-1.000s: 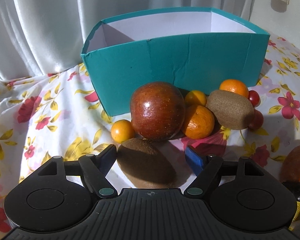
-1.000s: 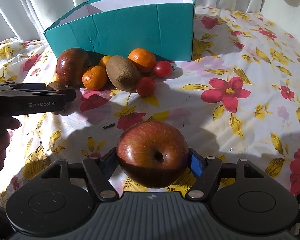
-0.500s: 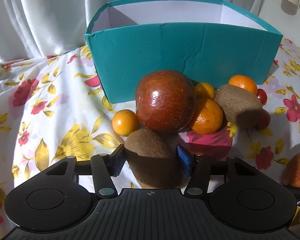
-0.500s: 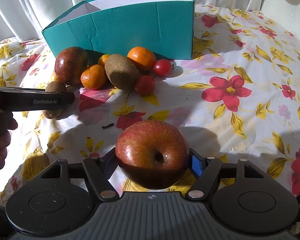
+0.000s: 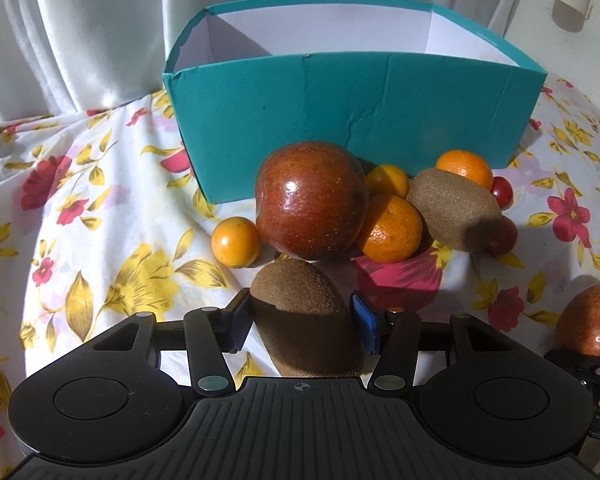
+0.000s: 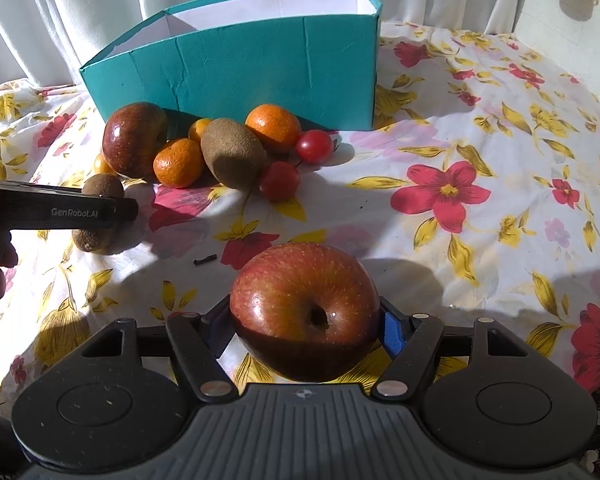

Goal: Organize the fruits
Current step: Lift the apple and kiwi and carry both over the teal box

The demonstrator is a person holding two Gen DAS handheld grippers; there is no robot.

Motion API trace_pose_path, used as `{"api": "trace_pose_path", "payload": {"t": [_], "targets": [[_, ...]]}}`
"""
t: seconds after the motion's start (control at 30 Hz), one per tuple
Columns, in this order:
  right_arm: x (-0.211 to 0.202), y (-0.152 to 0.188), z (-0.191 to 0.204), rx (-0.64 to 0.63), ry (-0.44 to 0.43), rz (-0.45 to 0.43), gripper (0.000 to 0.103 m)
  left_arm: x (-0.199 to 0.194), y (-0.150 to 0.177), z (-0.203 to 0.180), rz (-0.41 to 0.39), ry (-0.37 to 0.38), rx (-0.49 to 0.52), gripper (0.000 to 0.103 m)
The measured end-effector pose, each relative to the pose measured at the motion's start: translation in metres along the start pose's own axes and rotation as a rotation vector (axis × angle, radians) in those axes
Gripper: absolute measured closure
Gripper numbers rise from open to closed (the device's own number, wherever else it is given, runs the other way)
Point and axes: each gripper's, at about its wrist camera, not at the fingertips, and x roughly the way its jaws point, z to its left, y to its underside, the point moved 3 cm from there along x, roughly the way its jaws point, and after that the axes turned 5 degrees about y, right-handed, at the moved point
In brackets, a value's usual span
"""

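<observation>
My left gripper (image 5: pixel 302 326) is shut on a brown kiwi (image 5: pixel 300 304) and holds it above the cloth, in front of the fruit pile. The same kiwi (image 6: pixel 98 212) and left gripper show in the right wrist view at the left. My right gripper (image 6: pixel 306 326) is shut on a red apple (image 6: pixel 305 316). A teal box (image 5: pixel 356 120) with a white inside stands behind the pile. The pile holds a dark red apple (image 5: pixel 312 200), a second kiwi (image 5: pixel 454 214), oranges (image 5: pixel 390 228), small yellow fruits (image 5: pixel 236 242) and red cherry tomatoes (image 6: pixel 314 146).
A flowered tablecloth (image 6: pixel 480 152) covers the table. White curtains (image 5: pixel 80 28) hang behind the box. A small dark scrap (image 6: pixel 205 259) lies on the cloth in front of my right gripper.
My left gripper closed on the kiwi and lifted it off the cloth, rising so that the box's inside shows more. My right gripper kept hold of the apple.
</observation>
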Motion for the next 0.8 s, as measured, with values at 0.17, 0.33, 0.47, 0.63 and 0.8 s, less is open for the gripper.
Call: {"api": "trace_pose_path", "payload": {"t": [0.17,0.33,0.47,0.63,0.8], "targets": [[-0.008,-0.004,-0.003,0.006,0.001,-0.022,0.032,-0.021,-0.005,-0.012,-0.001,0.069,-0.012,0.046],[-0.026,-0.021,-0.009,0.015,0.005,-0.089,0.032,-0.047,-0.017,-0.03,-0.04,0.075,0.026,0.046],[-0.043,-0.039,-0.014,0.017,0.007,-0.147,0.032,-0.067,-0.036,-0.045,-0.08,0.072,0.055,0.046],[-0.058,-0.071,-0.02,0.009,0.006,-0.217,0.032,-0.084,-0.068,-0.055,-0.114,-0.018,0.078,0.046],[-0.072,-0.117,-0.025,-0.014,0.024,-0.315,0.032,-0.096,-0.106,-0.055,-0.159,-0.068,0.076,0.046]]}}
